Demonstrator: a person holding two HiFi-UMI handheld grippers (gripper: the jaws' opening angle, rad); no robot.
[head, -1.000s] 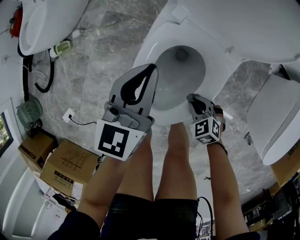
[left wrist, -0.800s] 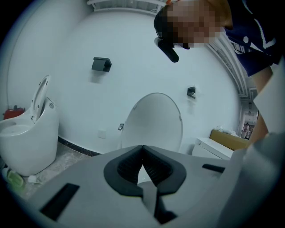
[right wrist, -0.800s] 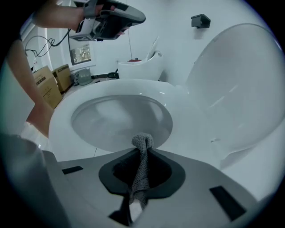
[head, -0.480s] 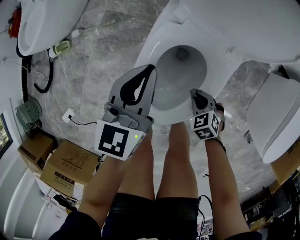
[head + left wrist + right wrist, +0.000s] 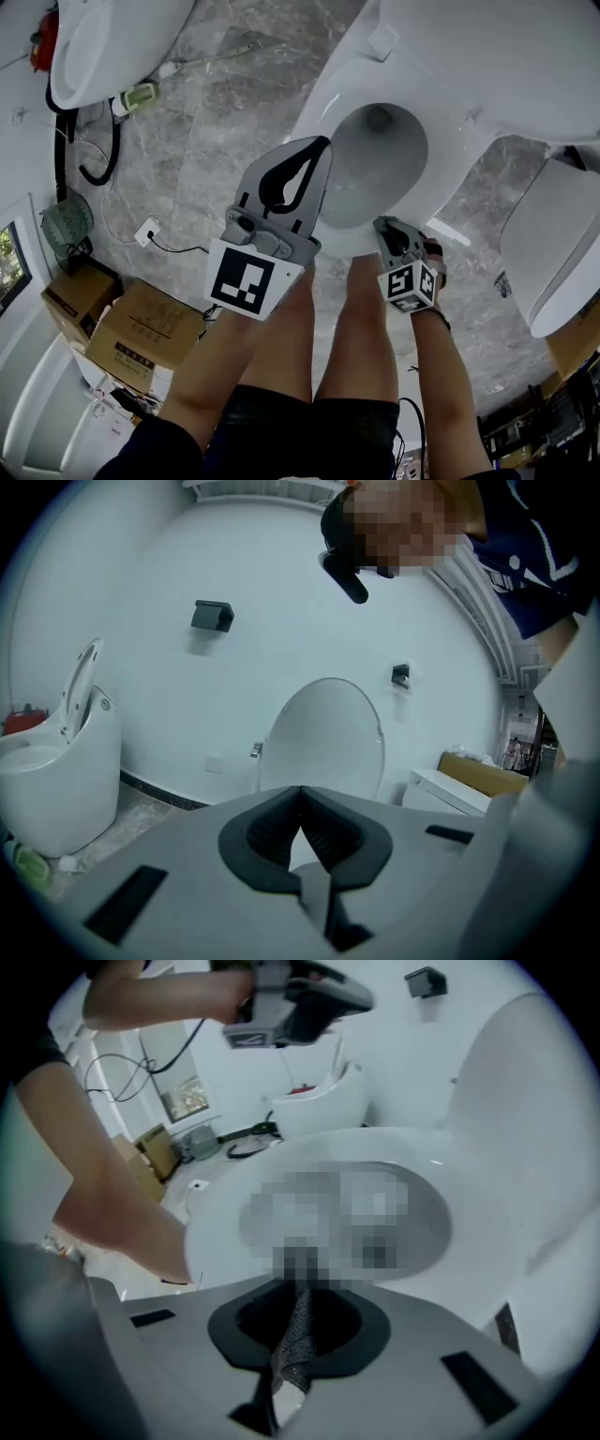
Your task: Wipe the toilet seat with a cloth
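Note:
The white toilet seat rings the open bowl in the head view, with its lid standing upright against the wall. My right gripper is low at the seat's front rim and is shut on a grey mesh cloth, which hangs between its pads. In the head view the cloth is hidden beneath that gripper. My left gripper is held up above the seat's left side, shut with nothing in it, and it shows at the top of the right gripper view.
A second white toilet stands at the upper left, and another white fixture at the right. Cardboard boxes, a small fan and floor cables lie at the left. The person's legs stand against the bowl's front.
My right gripper has slid a little back toward the seat's front edge, still holding the cloth. The left gripper stays raised and shut. The head camera has shifted slightly.

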